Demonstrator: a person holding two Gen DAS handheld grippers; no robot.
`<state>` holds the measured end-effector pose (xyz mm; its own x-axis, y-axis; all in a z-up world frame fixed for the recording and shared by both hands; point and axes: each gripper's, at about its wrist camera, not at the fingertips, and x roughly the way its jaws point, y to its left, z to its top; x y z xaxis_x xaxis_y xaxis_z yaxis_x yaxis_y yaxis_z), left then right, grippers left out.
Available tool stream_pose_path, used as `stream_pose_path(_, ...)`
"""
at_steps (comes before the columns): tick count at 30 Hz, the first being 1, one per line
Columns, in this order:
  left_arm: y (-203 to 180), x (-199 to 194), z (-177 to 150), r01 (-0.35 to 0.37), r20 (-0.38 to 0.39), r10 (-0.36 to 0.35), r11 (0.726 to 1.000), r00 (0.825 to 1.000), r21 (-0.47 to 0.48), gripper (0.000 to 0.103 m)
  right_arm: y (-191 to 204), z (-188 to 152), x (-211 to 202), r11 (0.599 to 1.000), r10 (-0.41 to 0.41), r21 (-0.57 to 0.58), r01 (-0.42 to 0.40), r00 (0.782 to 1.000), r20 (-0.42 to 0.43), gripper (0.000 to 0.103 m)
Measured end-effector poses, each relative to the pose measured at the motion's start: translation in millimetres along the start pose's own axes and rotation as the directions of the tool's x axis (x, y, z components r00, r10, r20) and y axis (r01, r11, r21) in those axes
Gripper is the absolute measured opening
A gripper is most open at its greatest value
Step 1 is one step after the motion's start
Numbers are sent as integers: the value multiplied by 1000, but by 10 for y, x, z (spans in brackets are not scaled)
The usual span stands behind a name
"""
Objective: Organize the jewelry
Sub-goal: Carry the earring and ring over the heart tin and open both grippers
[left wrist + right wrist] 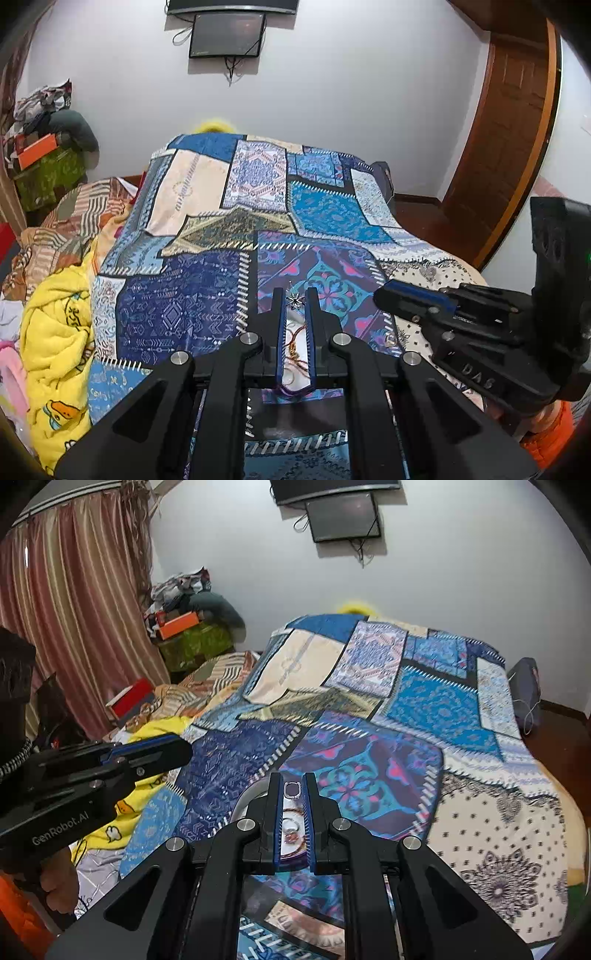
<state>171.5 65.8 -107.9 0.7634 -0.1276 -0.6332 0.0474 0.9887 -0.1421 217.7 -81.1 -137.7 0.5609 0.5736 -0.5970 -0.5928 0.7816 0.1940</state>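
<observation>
In the left wrist view my left gripper (295, 295) hangs over the patchwork bedspread (207, 306), its blue pads only a narrow slit apart. Through the slit I see a small silver star-shaped piece (295, 301), a brown cord (295, 341) on something white, and a purple thread (287, 391) near the pads' base. Whether any of them touches the pads I cannot tell. In the right wrist view my right gripper (293, 779) is shut above a pale round dish (244, 802) holding small jewelry; a small rounded-rectangle piece (293, 789) shows at its tips. Each gripper appears in the other's view, right (406, 299) and left (155, 751).
A yellow duck-print blanket (55, 332) and striped bedding (55, 236) lie left of the bedspread. Piled clothes and boxes (184, 627) stand in the far corner by a curtain (74, 609). A wooden door (509, 129) is at the right and a screen (227, 33) hangs on the wall.
</observation>
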Motion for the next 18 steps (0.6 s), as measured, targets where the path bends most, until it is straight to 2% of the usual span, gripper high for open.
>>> stream_pose_path(9,131,372,-208,26,-103,-30,999,994,-39,9,48,-202,352,999,34,-3,-35,994,-102,9)
stream_pose_path(18,153,649,-303,20,-156,-26,999,987,-35,9,92,-336,548,998,53,-11,-56,984,-169,9)
